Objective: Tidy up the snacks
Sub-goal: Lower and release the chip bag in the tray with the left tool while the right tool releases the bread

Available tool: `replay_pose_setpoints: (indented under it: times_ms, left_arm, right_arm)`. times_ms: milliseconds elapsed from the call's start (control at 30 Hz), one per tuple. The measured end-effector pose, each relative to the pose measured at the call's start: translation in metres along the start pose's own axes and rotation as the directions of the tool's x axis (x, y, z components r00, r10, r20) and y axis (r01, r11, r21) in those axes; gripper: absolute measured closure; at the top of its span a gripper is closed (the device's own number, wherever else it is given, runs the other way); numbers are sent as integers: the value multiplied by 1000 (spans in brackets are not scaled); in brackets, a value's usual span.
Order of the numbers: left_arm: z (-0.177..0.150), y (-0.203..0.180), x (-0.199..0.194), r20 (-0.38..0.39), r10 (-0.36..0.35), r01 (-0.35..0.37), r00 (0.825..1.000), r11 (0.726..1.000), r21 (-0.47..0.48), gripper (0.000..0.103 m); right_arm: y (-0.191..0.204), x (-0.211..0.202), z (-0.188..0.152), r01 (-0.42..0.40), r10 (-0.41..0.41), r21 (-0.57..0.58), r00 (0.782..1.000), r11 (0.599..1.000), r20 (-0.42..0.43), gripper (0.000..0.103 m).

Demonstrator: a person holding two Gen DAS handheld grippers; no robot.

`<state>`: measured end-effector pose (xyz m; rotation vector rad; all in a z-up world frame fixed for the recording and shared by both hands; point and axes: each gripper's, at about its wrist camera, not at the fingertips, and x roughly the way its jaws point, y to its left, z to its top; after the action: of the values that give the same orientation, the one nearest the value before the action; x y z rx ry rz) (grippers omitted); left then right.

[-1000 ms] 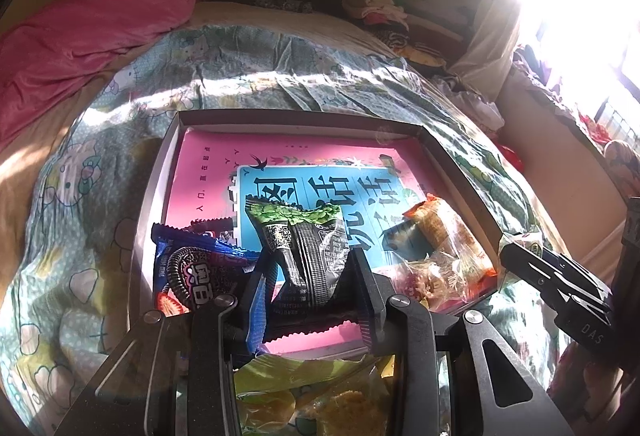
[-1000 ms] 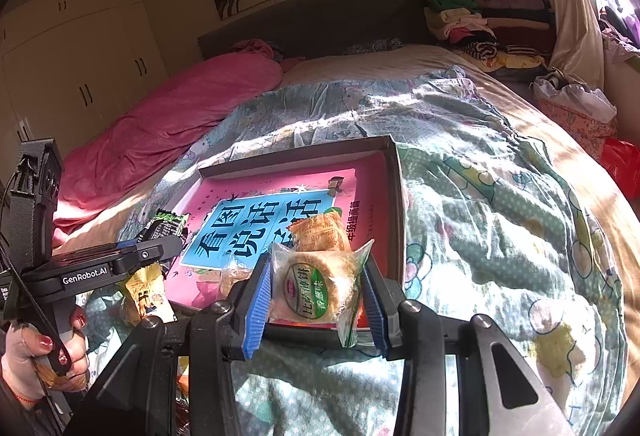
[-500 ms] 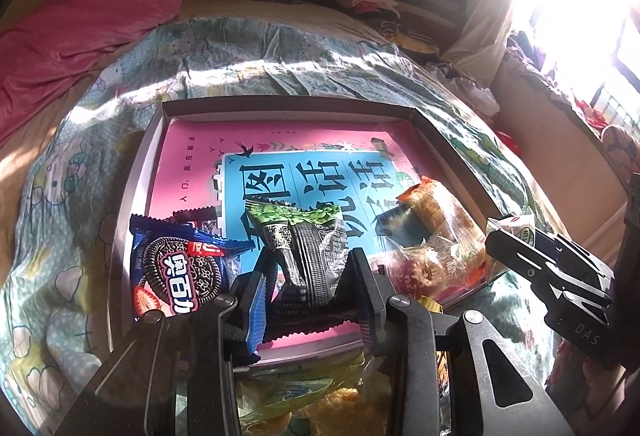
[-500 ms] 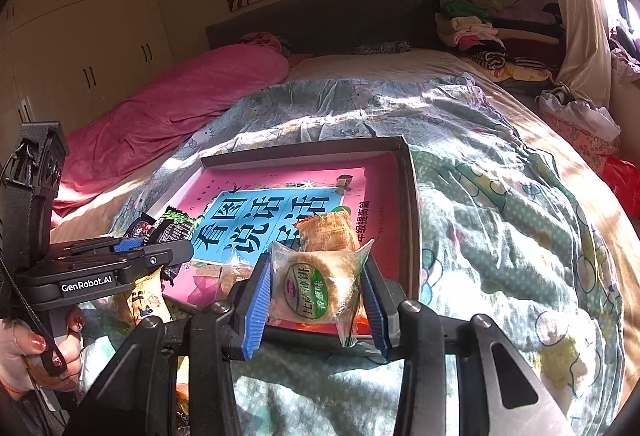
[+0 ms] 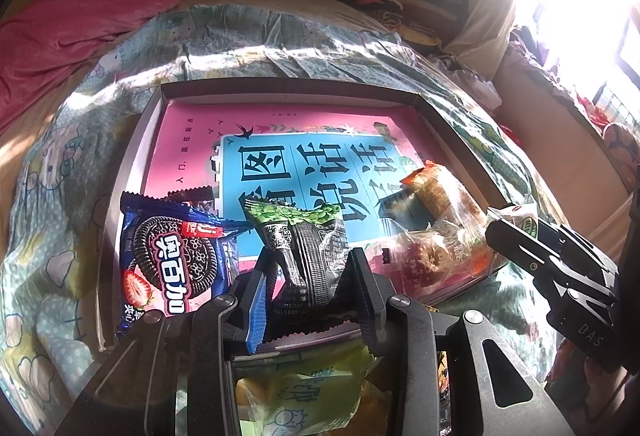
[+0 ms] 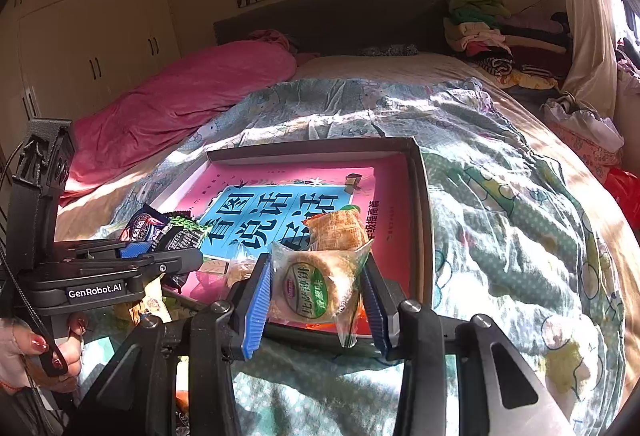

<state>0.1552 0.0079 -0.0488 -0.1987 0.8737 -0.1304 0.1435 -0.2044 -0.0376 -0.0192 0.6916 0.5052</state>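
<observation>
The black-and-green snack packet [image 5: 306, 248] sits pinched between the left gripper [image 5: 308, 290] fingers, held over the near edge of the shallow box [image 5: 288, 86] lying on the patterned quilt [image 6: 520, 216]. Only the left wrist view shows the Oreo pack [image 5: 172, 264] lying flat just left of it, and clear-wrapped pastries [image 5: 436, 236] heaped in the box's right corner. Only the right wrist view shows the right gripper [image 6: 316, 294] clamped on a round biscuit pack [image 6: 316, 286] above the box's near rim, an orange-wrapped snack [image 6: 338, 230] just beyond it, on the pink-and-blue book [image 6: 280, 204] lining the box.
</observation>
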Motion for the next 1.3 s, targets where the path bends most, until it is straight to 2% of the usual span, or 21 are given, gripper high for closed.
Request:
replay_pose_setpoints:
  times_ms: [233,633,1300]
  left_arm:
    - [0,0,0,0,0,0,1000,1000,-1,65]
    - [0,1,1,0,0,0,1000,1000,-1,65]
    - [-2,5,1,-14,0,0,1000,1000,-24,65]
  right_arm:
    - [-9,3,-3,3,-3,49,1000,999,-12,60]
    - [6,8,-9,-30,29,-5,999,1000,-44,60]
    - [6,2,-9,-43,44,11,998,999,-47,60]
